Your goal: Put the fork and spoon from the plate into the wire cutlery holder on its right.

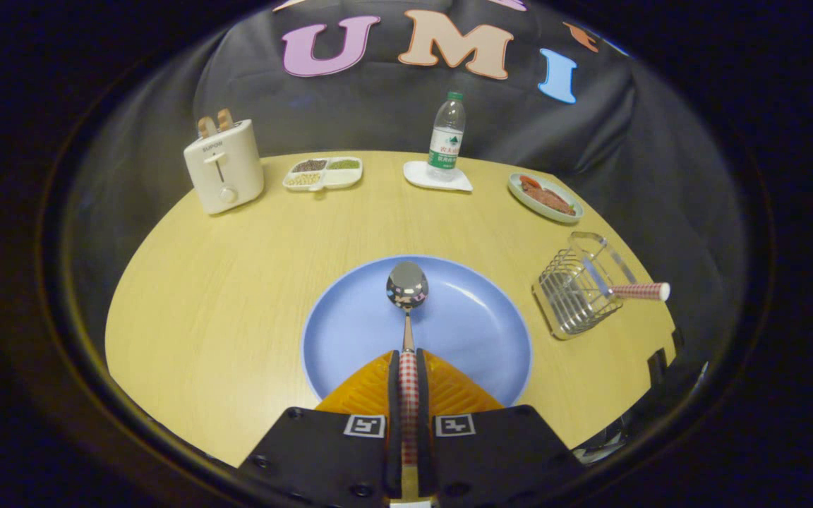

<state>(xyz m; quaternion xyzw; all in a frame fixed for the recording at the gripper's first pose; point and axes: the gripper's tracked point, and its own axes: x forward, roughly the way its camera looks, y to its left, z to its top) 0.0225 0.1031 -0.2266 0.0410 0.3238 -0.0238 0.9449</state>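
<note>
My gripper (pixel 408 367) is shut on the red-and-white checked handle of the spoon (pixel 407 285), both fingers pressing it from the sides. The spoon points straight ahead, its shiny bowl held above the blue plate (pixel 477 331), which lies just beyond the fingers. To the right of the plate stands the wire cutlery holder (pixel 576 289) near the table's right edge. A utensil with a checked handle (pixel 638 291) sits in the holder, its handle sticking out to the right; its head is hidden among the wires.
Along the back of the wooden table (pixel 223 310) stand a white toaster (pixel 224 169) with bread, a divided snack tray (pixel 323 173), a water bottle (pixel 447 137) on a white coaster, and a small dish of food (pixel 545 197).
</note>
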